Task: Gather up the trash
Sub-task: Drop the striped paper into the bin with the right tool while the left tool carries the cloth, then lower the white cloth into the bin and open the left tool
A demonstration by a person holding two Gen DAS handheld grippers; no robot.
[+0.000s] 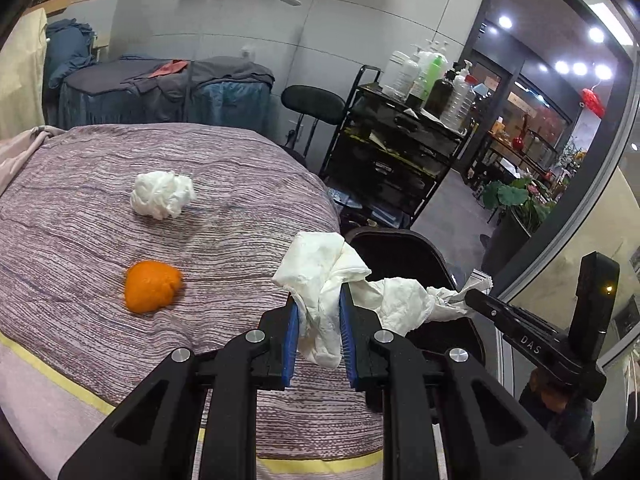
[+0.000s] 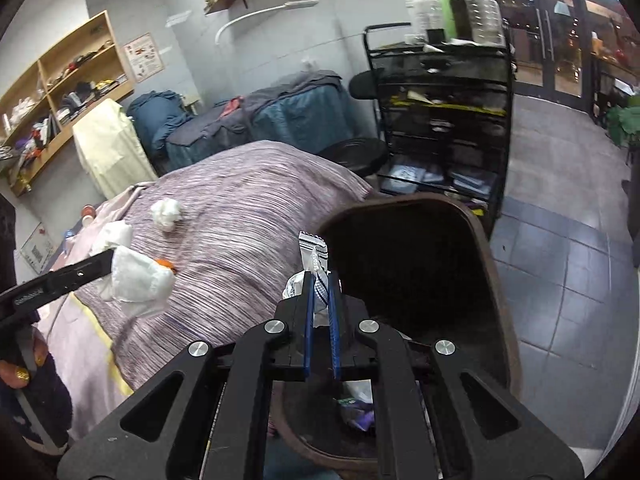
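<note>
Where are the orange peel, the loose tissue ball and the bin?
orange peel (image 1: 152, 286), left wrist view, middle of its orange surface.
tissue ball (image 1: 162, 195), left wrist view, centre of the crumpled wad on the bed.
bin (image 2: 496, 272), right wrist view, right side of its brown rim.

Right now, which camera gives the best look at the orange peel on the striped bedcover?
The left wrist view: the orange peel lies fully exposed on the striped bedcover. In the right wrist view only a sliver peeks out behind the crumpled white tissue.

Black cart with bottles
</note>
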